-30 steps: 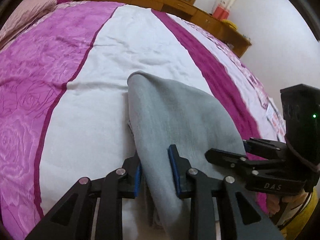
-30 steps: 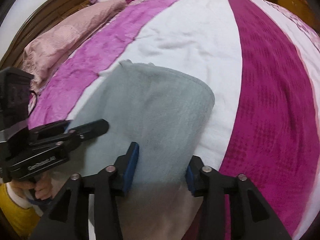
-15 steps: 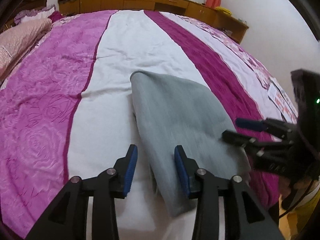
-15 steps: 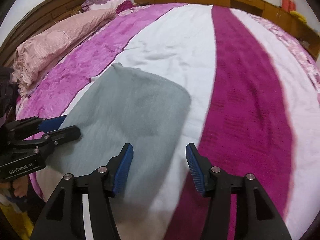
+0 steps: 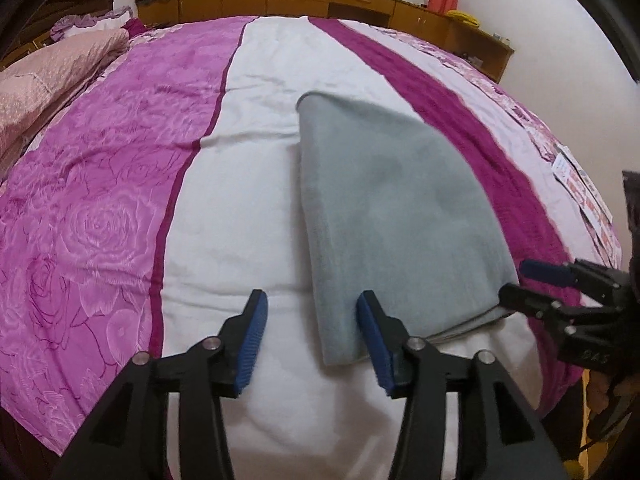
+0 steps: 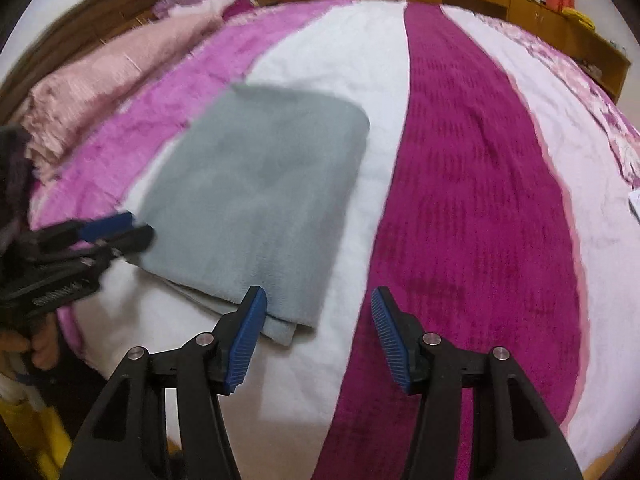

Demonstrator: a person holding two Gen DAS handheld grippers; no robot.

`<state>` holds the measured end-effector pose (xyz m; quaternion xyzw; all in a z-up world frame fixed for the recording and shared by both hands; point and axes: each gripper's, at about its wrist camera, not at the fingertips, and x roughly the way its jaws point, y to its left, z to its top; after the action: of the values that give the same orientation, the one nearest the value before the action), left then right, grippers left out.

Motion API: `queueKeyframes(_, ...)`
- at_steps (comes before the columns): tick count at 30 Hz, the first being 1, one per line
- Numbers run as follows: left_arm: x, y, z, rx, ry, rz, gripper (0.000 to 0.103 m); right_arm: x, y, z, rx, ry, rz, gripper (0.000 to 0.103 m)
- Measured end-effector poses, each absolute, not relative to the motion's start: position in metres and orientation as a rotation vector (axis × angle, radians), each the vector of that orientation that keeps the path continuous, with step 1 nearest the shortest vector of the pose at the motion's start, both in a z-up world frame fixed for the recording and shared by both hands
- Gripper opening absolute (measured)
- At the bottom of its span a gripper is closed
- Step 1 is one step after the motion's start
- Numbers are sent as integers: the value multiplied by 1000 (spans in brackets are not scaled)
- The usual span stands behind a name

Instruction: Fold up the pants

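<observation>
Our left gripper (image 5: pixel 310 336) and right gripper (image 6: pixel 318 330), jaws apart and empty, flank the near corners of the folded pants (image 5: pixel 394 216), whose long axis runs away across the bed (image 5: pixel 248 208).

Left wrist view looks along the left claw (image 5: pixel 310 334) from the bed's (image 5: pixel 248 200) near edge toward the wooden cabinets (image 5: pixel 280 0). Right wrist view looks along the right claw (image 6: pixel 318 332) likewise. Both sit close above the folded grey pants (image 5: pixel 392 216) (image 6: pixel 264 200), their shared landmark; each also shows the other claw.
</observation>
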<state>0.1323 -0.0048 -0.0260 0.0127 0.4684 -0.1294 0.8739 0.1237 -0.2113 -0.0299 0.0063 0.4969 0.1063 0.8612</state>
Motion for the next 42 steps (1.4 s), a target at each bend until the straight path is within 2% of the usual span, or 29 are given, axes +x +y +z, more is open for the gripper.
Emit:
queueKeyframes(6,137,7,-38,-17,1003,-281,57,126,-213,-48,66,1023,216,54)
queueKeyframes(11,136,5,-39,-2,983,-249,65,123,-214,-50,75,999,206,56)
queueKeyframes(22,102,-7,-18,25,970,-216,65,98,-222,-26,148,1001,152,57)
queueKeyframes(25,92,-14,-21,36,1003,-217,74,83,-221,-19,144,976,150,58)
queueKeyframes(28,79,-17,-28,32,1002,-199,81,69,-220,-15,147,957,144,64)
queueKeyframes(30,73,-18,-31,30,996,-180,87,62,-219,-16,133,949,119,73)
queueKeyframes(32,68,-18,-36,20,993,-163,98,57,-216,-19,103,941,86,87)
queueKeyframes(35,65,-20,-41,19,991,-148,103,52,-212,-27,77,945,54,90)
queueKeyframes(42,67,-27,-55,61,1001,-94,103,55,-208,-60,51,1028,-12,92)
